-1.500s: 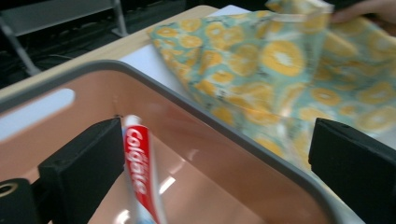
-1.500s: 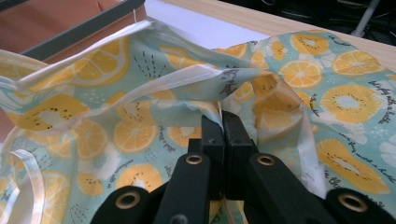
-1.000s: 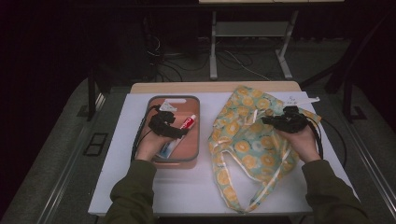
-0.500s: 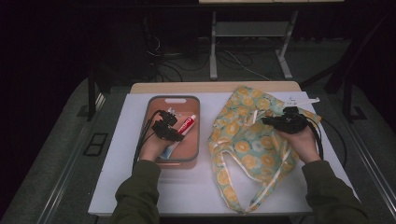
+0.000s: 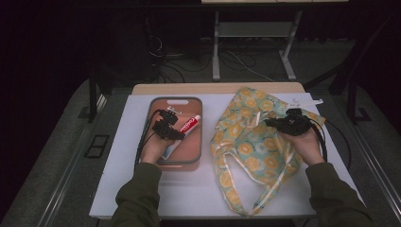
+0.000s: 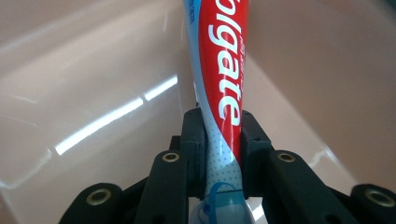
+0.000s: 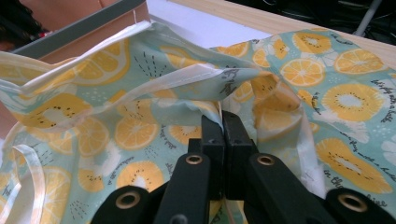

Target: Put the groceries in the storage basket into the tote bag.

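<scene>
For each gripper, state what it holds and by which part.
Left gripper: toothpaste tube, clamped near its flat tail end. Right gripper: fabric bag, pinched at its opening's edge.

Left gripper (image 6: pixel 223 154) jaws just closing, right gripper (image 7: pixel 223 140) pinched

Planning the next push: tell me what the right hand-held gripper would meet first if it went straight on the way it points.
The right hand-held gripper, shut on the bag's rim, would likely first meet more of the fruit-print bag; the tray's grey rim lies beyond, though depth is unclear.

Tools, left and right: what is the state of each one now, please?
Left tool: jaws just closing, shut on the toothpaste tube.
Right tool: shut on the fruit-print bag edge.
</scene>
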A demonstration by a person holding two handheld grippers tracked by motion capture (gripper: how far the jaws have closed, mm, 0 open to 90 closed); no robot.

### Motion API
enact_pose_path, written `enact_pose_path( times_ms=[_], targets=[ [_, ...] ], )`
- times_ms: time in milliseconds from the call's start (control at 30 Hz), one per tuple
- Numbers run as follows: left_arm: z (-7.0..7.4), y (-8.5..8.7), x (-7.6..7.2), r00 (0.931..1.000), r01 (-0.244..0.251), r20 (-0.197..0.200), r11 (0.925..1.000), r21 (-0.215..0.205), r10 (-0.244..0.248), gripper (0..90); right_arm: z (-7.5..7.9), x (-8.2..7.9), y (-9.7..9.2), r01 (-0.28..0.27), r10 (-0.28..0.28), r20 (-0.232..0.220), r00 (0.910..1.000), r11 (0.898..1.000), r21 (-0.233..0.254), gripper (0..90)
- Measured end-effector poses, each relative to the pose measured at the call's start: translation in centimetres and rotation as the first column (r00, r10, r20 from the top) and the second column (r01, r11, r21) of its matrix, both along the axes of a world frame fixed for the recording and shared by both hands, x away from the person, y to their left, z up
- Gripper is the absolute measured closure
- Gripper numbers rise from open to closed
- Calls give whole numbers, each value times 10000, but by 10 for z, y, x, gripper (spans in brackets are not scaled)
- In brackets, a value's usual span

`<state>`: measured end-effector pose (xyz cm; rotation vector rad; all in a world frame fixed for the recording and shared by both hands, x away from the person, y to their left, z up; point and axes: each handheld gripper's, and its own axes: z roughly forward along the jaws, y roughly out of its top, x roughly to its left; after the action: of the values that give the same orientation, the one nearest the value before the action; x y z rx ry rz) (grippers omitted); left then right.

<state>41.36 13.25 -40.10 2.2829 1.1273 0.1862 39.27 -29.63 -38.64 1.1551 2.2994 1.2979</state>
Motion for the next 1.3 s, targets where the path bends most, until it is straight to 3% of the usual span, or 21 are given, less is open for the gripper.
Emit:
enact_pose_path(
  times_ms=[167, 367, 500, 600, 733, 867, 1033, 1200, 1300],
  targets=[
    [27, -1, -11, 9984, 144, 552, 9993, -348, -125, 754, 0, 0, 0, -1, 1, -2, 10000, 10000, -21, 890],
    [56, -12, -30, 9910, 760, 1159, 9947, -687, -677, 755, 0, 0, 1, 20, -20, 25, 10000, 10000, -71, 890],
    [68, -27, -44, 9821, 1426, 1376, 9850, -976, -1285, 755, 0, 0, 2, 3, -3, 16, 10000, 10000, -78, 890],
    [71, -42, -56, 9724, 2005, 1454, 9720, -1222, -1823, 756, 0, 0, 2, 26, -26, 6, 10000, 10000, -79, 890],
    [71, -66, -69, 9595, 2603, 1479, 9551, -1414, -2396, 756, 0, 0, 1, 37, -37, 16, 10000, 10000, -88, 890],
    [64, -93, -80, 9465, 3083, 1420, 9419, -1335, -2897, 756, 0, -1, 0, 39, -39, 51, 10000, 10000, -73, 890],
    [51, -123, -88, 9286, 3674, 1193, 9155, -1641, -3513, 756, 1, -1, -1, 51, -51, 94, 9999, 10000, -51, 890],
    [33, -154, -91, 9169, 3986, 813, 9075, -1329, -3908, 756, 2, -1, -2, 81, -81, 125, 9999, 10000, -14, 890],
    [19, -172, -90, 9148, 4037, 578, 9091, -1029, -3997, 755, 3, -2, -3, 96, -96, 138, 9999, 10000, 8, 890]
  ],
)
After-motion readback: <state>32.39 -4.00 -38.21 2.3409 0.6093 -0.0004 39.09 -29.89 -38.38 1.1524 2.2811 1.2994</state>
